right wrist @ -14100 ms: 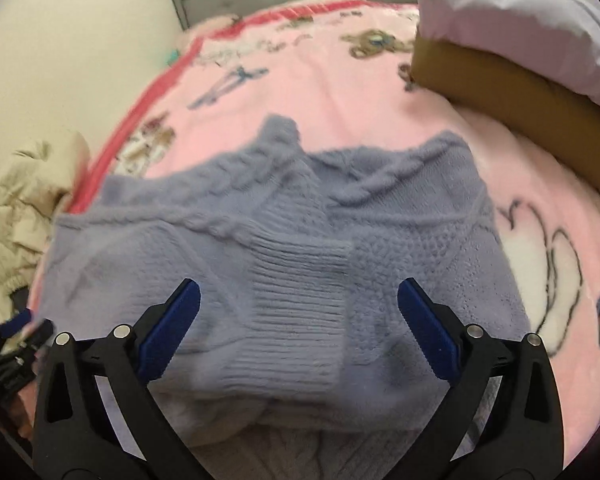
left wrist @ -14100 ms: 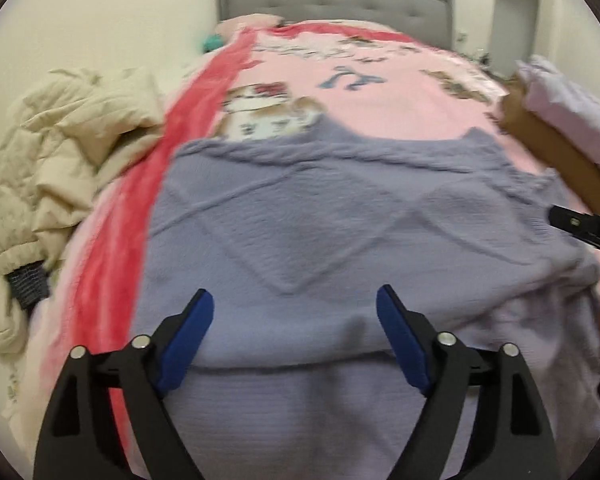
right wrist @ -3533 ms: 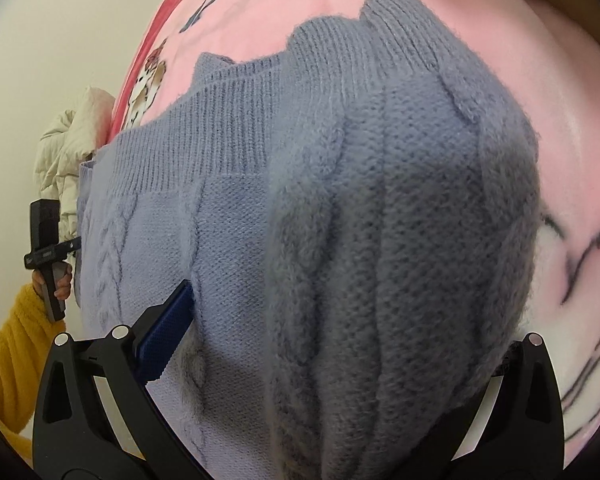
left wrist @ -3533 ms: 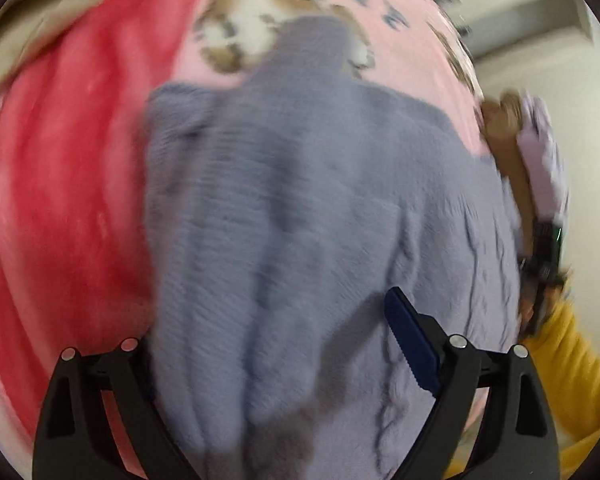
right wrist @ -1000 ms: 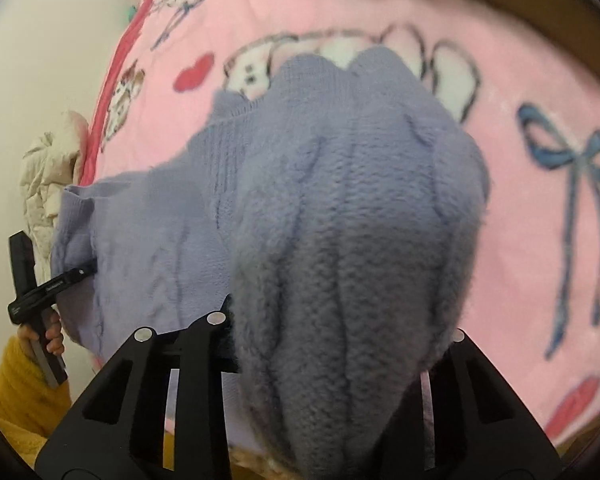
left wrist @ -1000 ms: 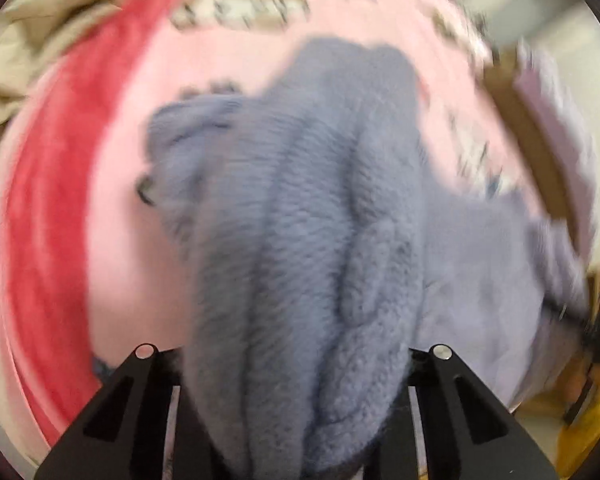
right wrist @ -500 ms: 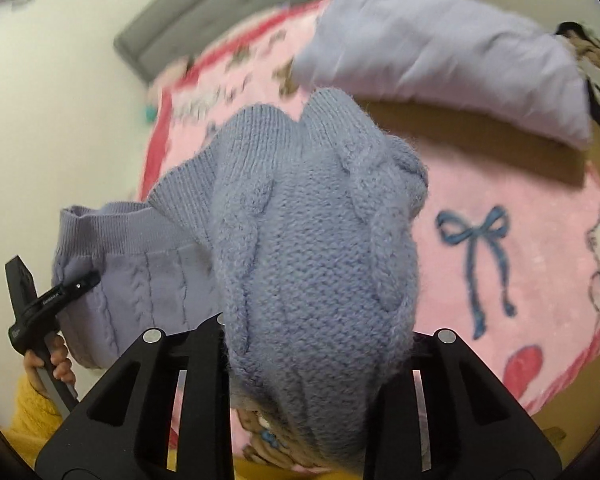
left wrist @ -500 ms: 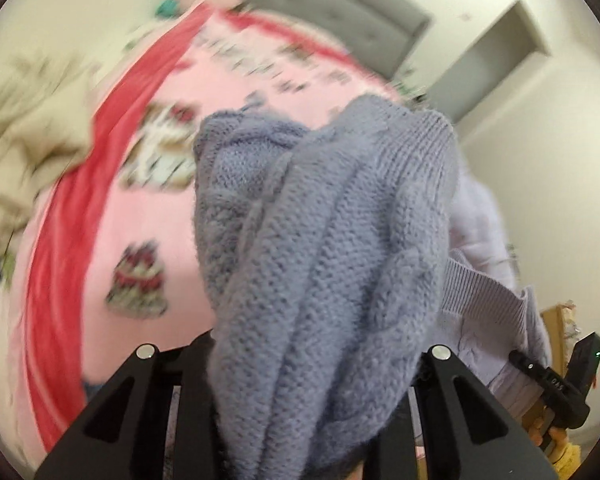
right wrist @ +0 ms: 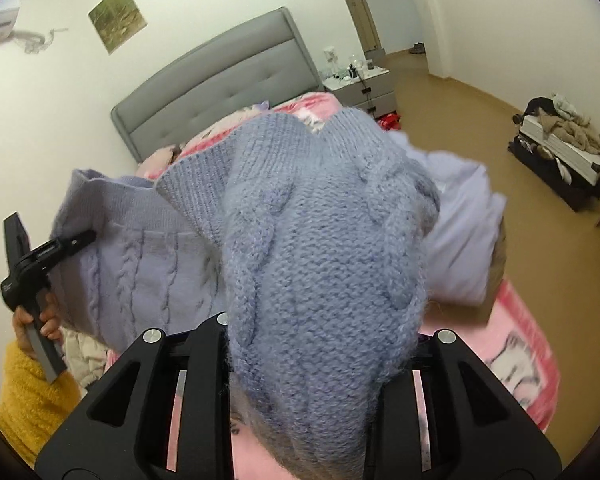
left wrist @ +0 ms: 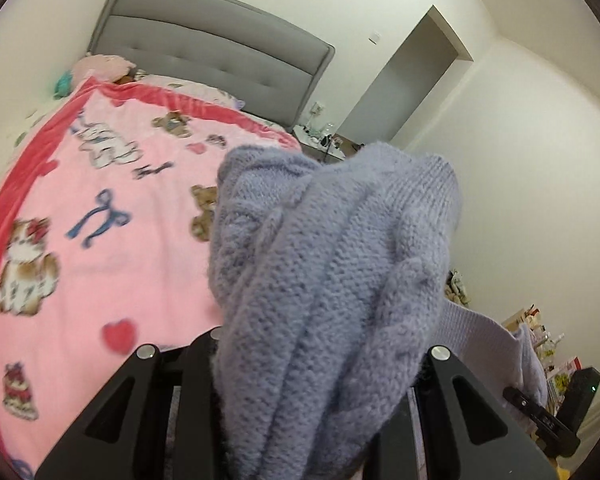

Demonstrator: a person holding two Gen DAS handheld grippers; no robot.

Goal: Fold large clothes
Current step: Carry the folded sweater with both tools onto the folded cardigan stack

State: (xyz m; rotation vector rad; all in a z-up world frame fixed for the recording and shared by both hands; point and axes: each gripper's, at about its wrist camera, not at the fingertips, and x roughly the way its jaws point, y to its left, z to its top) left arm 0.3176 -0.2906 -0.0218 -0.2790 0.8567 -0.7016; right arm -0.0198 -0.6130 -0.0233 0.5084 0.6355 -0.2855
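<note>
A lilac cable-knit sweater [left wrist: 332, 248] hangs bunched in front of the left wrist camera, above the pink bed blanket [left wrist: 100, 200]. My left gripper [left wrist: 316, 364] is shut on it, the pads buried in the knit. In the right wrist view the same sweater [right wrist: 320, 240] fills the middle, with my right gripper [right wrist: 320, 344] shut on it. Its ribbed hem stretches left to the left gripper [right wrist: 72, 242], which a hand with a yellow sleeve [right wrist: 24, 392] holds. The right gripper [left wrist: 516, 394] shows at the lower right of the left wrist view, clamped on the hem.
A grey padded headboard [left wrist: 204, 52] stands at the far end of the bed. A pale lilac folded pile [right wrist: 460, 232] lies on the bed's right side. A nightstand [right wrist: 360, 84] is beside the bed, and an open suitcase with clothes [right wrist: 556, 152] on the floor.
Both grippers have risen high above the bed with the sweater held in them; the views now tilt up to the headboard and walls. The sweater no longer rests on the blanket.
</note>
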